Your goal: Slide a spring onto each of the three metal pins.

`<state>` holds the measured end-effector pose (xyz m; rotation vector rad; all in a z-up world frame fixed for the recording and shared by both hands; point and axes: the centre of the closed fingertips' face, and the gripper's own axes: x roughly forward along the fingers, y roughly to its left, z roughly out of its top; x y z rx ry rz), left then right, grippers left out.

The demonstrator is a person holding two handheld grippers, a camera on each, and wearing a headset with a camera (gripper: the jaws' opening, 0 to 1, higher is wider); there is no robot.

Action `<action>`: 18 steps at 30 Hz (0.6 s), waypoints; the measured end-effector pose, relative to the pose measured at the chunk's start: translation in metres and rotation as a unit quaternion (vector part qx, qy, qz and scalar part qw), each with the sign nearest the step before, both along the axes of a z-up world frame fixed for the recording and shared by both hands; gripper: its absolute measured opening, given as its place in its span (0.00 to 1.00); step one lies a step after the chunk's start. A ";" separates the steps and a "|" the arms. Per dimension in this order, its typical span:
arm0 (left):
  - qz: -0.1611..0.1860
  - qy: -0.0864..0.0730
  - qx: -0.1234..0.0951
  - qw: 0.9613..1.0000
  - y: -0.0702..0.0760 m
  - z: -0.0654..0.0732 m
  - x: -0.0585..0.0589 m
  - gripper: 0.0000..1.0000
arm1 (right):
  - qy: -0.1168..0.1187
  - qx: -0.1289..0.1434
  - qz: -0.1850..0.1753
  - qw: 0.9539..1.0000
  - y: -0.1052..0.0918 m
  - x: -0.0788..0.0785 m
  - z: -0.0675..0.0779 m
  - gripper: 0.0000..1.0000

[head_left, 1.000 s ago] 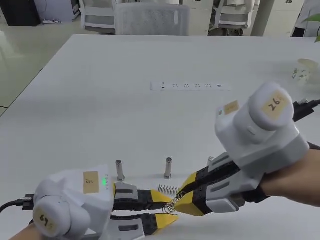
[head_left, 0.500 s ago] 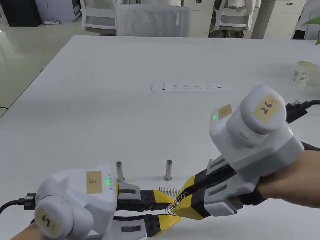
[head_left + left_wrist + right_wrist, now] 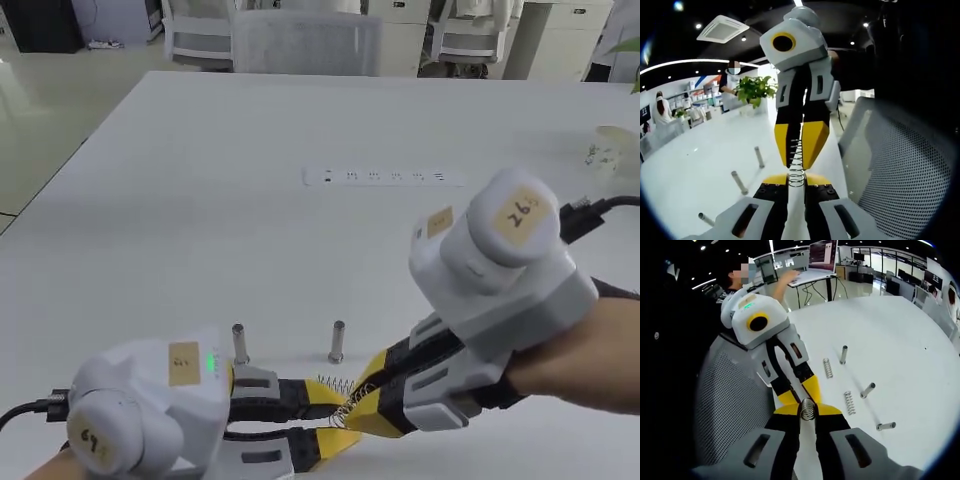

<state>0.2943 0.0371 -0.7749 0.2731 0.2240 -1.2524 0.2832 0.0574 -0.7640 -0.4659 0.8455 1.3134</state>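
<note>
Spring lengthwise between left gripper, right gripper

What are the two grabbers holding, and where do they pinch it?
One spring, held between them: the left gripper pinches one end, the right gripper the other end.
</note>
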 end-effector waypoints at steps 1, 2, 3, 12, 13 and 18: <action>0.001 0.001 -0.004 1.000 0.000 0.001 0.000 0.03 | 0.000 0.001 0.000 1.000 0.000 0.000 0.000 0.08; 0.002 0.002 -0.006 1.000 0.000 0.002 0.001 0.03 | 0.000 0.001 -0.001 1.000 0.000 0.000 0.000 0.08; 0.004 0.003 -0.007 1.000 0.001 0.003 0.001 0.04 | -0.001 0.001 -0.001 1.000 0.000 0.001 0.001 0.08; 0.024 0.017 -0.019 0.999 0.007 0.003 0.005 0.18 | -0.002 0.002 -0.013 1.000 -0.005 0.005 0.003 0.08; 0.027 0.019 -0.021 0.999 0.008 0.003 0.006 0.20 | -0.002 0.002 -0.014 1.000 -0.006 0.005 0.003 0.08; 0.040 0.029 -0.034 0.998 0.013 0.005 0.007 0.29 | -0.002 0.001 -0.019 1.000 -0.009 0.007 0.004 0.08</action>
